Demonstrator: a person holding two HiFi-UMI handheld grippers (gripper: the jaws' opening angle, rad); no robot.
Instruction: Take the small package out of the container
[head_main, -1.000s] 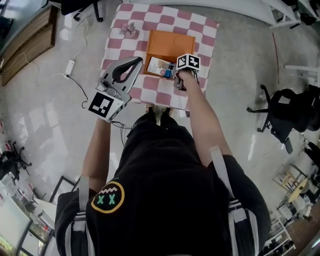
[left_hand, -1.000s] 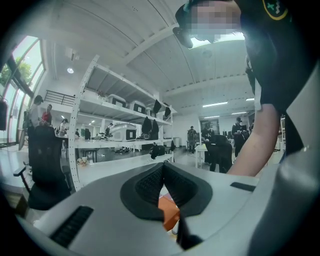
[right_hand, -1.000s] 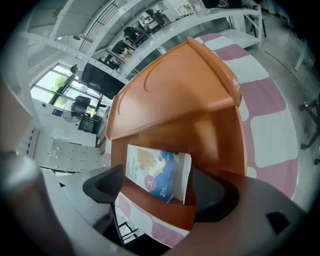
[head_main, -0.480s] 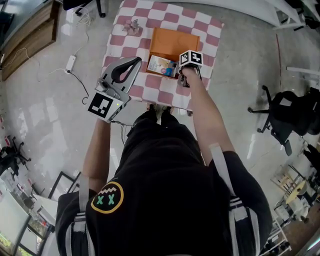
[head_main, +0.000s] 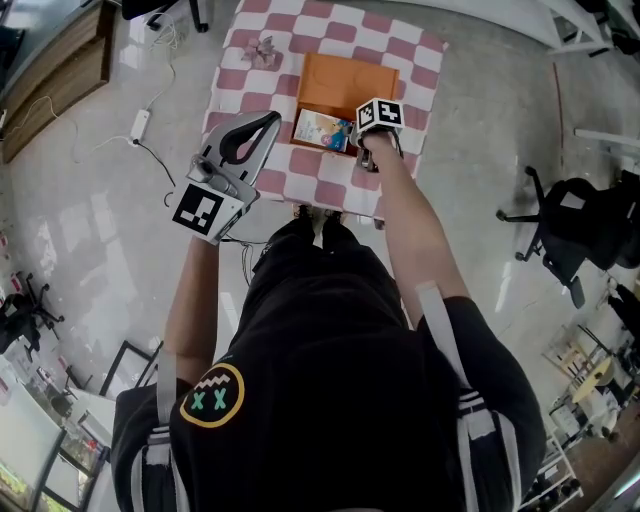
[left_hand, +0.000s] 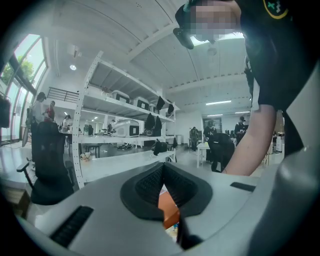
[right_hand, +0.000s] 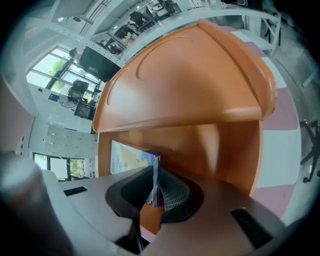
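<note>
Grip comes first: the right hand-held gripper (right_hand: 156, 189), angled steeply down at the near right corner of the open orange container (head_main: 345, 85), has just been closing its jaws; they are now clenched on the thin edge of the small blue-and-white printed package (head_main: 322, 130), which stands upright between the ribbed pads; the package itself is not yet out, lying in the near part of the container with its long side running left to right along the near wall; from the pinched right end the rest of it stretches away to the left of the gripper, so I judge the lift must go up and back toward the person, clear of the near wall; the raised lid stands on the far side and should not hinder that; the left hand-held gripper (head_main: 272, 122) hangs level over the near left of the pink-and-white checked tablecloth (head_main: 310, 172), well apart from the container, its jaws together on nothing; the right hand is plainly the nearer one.
</note>
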